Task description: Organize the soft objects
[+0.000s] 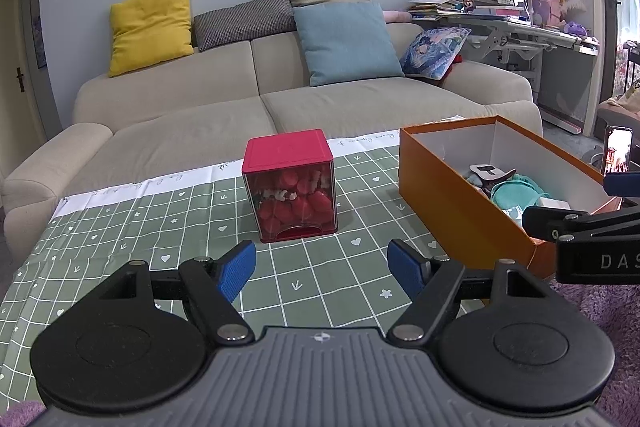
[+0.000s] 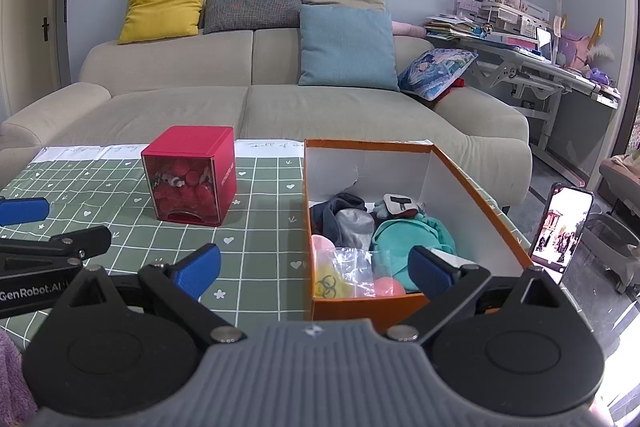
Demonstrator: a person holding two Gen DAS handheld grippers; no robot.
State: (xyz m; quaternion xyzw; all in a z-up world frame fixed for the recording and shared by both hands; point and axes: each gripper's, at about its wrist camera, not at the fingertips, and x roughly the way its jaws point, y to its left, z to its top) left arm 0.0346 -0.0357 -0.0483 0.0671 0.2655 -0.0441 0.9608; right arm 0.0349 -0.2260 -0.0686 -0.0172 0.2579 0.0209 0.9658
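An orange cardboard box (image 2: pixel 476 183) (image 1: pixel 444 187) stands open on the green checked tablecloth (image 1: pixel 320 287) (image 2: pixel 260 219). Inside lie soft items: a teal cloth (image 2: pixel 408 235) (image 1: pixel 516 189), a grey cloth (image 2: pixel 352 223), a small plush (image 2: pixel 396 205), pink balls (image 2: pixel 384 287) and a clear plastic bag (image 2: pixel 352 263). My right gripper (image 2: pixel 316 267) hovers open above the box's near end, nothing between its blue pads. My left gripper (image 1: pixel 322 269) stands open over the tablecloth, short of a red cube box (image 1: pixel 290 183) (image 2: pixel 190 173) filled with red pieces.
A beige sofa (image 1: pixel 256 107) with yellow (image 1: pixel 150 27), blue (image 1: pixel 346 43) and patterned cushions runs behind the table. A phone (image 2: pixel 560 227) stands upright right of the orange box. A cluttered desk (image 2: pixel 532 47) fills the far right. Purple fluffy fabric (image 1: pixel 600 311) lies by the table's near edge.
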